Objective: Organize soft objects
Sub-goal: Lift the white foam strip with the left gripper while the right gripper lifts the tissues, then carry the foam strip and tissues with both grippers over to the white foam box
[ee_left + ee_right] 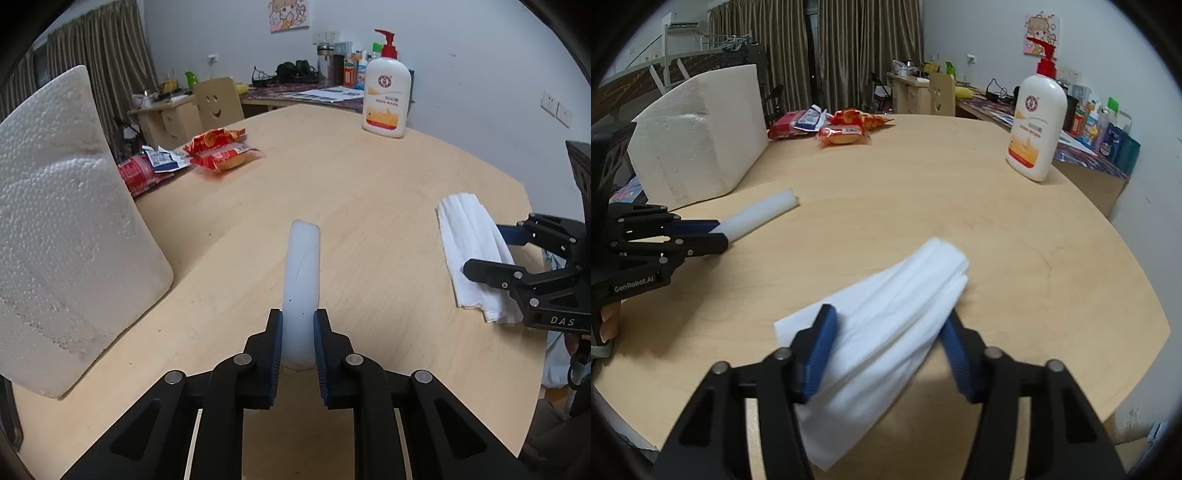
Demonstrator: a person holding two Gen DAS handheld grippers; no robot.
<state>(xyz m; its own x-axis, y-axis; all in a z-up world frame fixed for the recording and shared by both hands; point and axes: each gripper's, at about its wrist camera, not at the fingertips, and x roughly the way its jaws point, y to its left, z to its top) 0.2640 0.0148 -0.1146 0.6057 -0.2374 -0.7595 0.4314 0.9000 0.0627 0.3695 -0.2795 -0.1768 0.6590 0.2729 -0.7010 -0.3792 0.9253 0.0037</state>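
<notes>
My left gripper [298,325] is shut on a white foam strip [301,266] that points forward just above the wooden table [369,177]; the strip also shows in the right wrist view [757,214], held by the left gripper [716,230]. A folded white cloth [886,325] lies on the table near the front right edge. My right gripper [886,332] straddles the cloth with its jaws wide apart, a blue pad on each side. In the left wrist view the cloth [469,247] lies under the right gripper [487,251].
A large white foam block [62,236] stands at the left, also in the right wrist view [701,140]. Red snack packets [218,151] lie at the far left of the table. A lotion pump bottle [386,96] stands at the far side. Desks and a chair stand behind.
</notes>
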